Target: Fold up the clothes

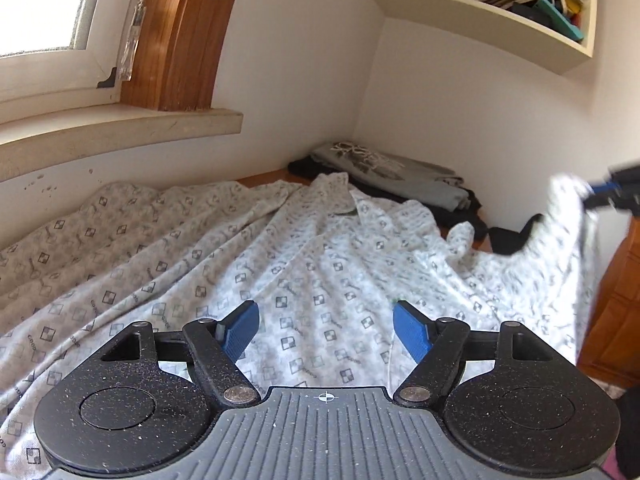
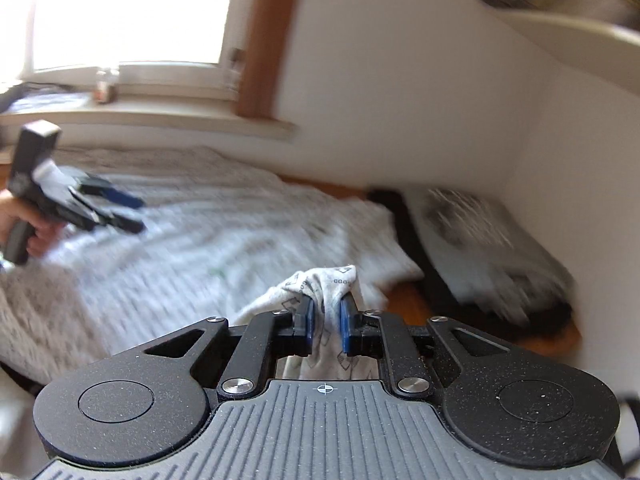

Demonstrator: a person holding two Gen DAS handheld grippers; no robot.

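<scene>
Right gripper clamped on a bunched corner of the patterned garment, left gripper released over it; thin bite could slip when lifted

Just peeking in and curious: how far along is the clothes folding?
Done, it seems: a folded pile of grey and dark clothes lies in the corner. In hand: the right claw is shut on an edge of the white patterned garment and lifts it, while the left claw hangs open above the cloth, holding nothing. Left: that garment is mostly spread out and wrinkled, with no fold made yet.
</scene>
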